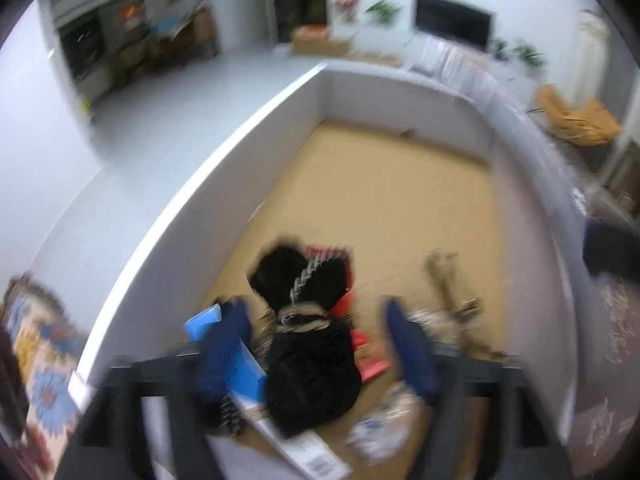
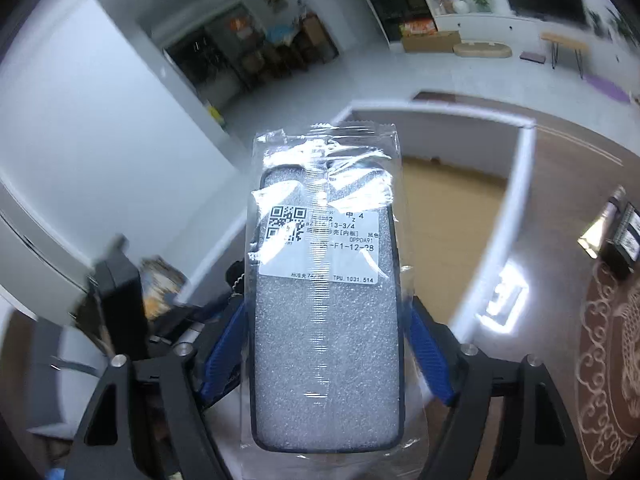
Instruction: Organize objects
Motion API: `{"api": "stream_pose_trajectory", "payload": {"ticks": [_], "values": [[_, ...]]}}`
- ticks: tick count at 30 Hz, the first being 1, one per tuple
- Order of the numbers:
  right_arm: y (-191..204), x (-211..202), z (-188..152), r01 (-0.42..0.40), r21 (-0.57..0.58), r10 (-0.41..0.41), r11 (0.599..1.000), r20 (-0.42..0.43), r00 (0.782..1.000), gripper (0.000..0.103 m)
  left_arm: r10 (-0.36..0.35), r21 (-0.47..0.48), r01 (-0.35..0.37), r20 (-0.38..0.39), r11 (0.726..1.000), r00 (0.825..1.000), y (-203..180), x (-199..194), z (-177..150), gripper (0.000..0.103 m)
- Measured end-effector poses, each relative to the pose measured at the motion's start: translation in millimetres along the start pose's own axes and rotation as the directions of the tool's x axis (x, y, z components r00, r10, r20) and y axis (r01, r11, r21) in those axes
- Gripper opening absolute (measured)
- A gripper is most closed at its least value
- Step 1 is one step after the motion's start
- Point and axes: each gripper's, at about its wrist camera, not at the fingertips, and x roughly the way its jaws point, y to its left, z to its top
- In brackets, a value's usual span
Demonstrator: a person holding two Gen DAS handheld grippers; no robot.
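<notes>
In the left wrist view my left gripper (image 1: 316,312) is open above a white-walled box (image 1: 224,208) with a brown cardboard floor. Between and below its blue fingers (image 1: 224,344) lies a black fuzzy item (image 1: 312,364) with a braided band. It is not held. In the right wrist view my right gripper (image 2: 326,340) is shut on a black phone case in a clear plastic bag (image 2: 326,312) with a white QR label. It holds the case above the near left side of the same box (image 2: 516,184).
In the box lie a blue booklet (image 1: 244,372), a red packet (image 1: 360,344), a beige stringy item (image 1: 444,280) and a white crumpled wrapper (image 1: 384,420). A patterned rug (image 2: 608,360) lies to the right. The left gripper's black body (image 2: 120,308) shows at left.
</notes>
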Motion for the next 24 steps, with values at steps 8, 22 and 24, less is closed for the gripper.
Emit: {"api": "stream_pose_trajectory", "payload": {"ticks": [8,22,24], "values": [[10,1,-30,0.108,-0.126,-0.101,0.986,0.064,0.993,0.099,-0.009,-0.074,0.015,0.081,0.997,0.997,5,-11,-14,0.092],[-245,-141,-190,0.55,0.156,-0.568,0.821,0.111,0.816,0.103,-0.355,0.13,0.332,0.264,0.934,0.897,-120,-109,-59,0.093],[-273,-162,-211,0.605,0.179,-0.626,0.776,0.093,0.774,0.103,-0.422,0.196,0.381,0.253,0.904,0.871,-154,-126,-68,0.094]]}}
